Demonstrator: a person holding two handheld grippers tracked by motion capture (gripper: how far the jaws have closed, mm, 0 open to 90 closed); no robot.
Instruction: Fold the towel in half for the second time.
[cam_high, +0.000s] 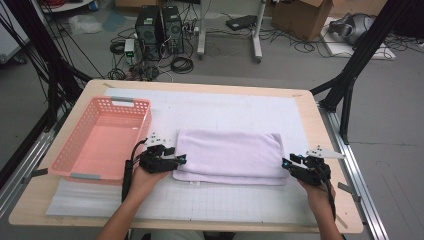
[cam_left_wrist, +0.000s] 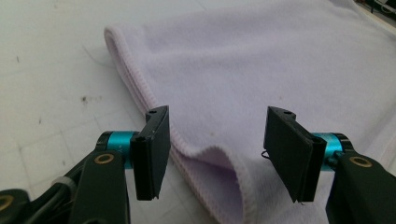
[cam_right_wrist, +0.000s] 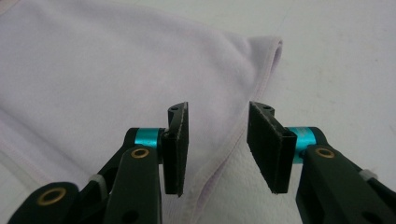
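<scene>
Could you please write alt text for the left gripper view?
The left gripper holds its two black jaws open over the hemmed corner of a folded pale lilac fleece towel, with a raised fold of cloth between them. The towel lies on a white gridded mat.

— What's on that wooden table (cam_high: 310, 150)?

— A white gridded mat (cam_high: 225, 107) covers most of the top. Between the left gripper (cam_high: 181, 159) and the right gripper (cam_high: 286, 163) lies a folded lilac towel (cam_high: 227, 155), flat on the mat.

— And that pink thing?

— A pink basket (cam_high: 102, 137), just beside the left gripper on its outer side, partly on the mat, partly over bare wood.
</scene>
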